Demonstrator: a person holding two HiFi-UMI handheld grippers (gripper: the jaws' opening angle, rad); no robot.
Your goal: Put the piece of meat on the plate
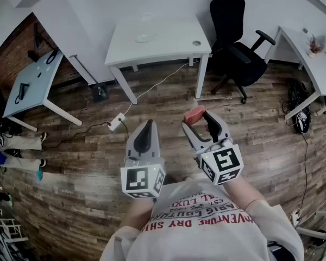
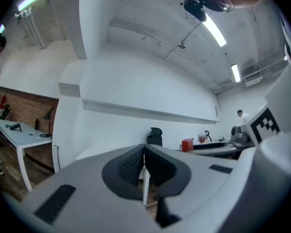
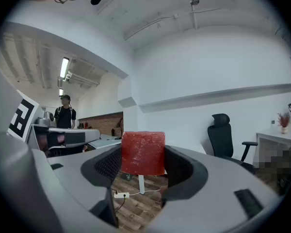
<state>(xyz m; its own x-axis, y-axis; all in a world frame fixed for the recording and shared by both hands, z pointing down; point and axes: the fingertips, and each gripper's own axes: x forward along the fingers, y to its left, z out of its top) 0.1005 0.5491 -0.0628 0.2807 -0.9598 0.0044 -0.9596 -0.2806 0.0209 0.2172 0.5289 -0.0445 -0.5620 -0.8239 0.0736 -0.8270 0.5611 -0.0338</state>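
over plank floor [image 1: 92, 154], right tongs [image 1: 198, 118] grip blocky meat [image 3: 142, 153].

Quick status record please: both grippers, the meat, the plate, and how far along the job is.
left gripper: shut, nothing between its jaws
right gripper: shut on the meat
meat: red block clamped between the right jaws, held level over the wooden floor
plate: on the white table ahead, apart from both grippers; looks bare
job: meat not yet on the plate
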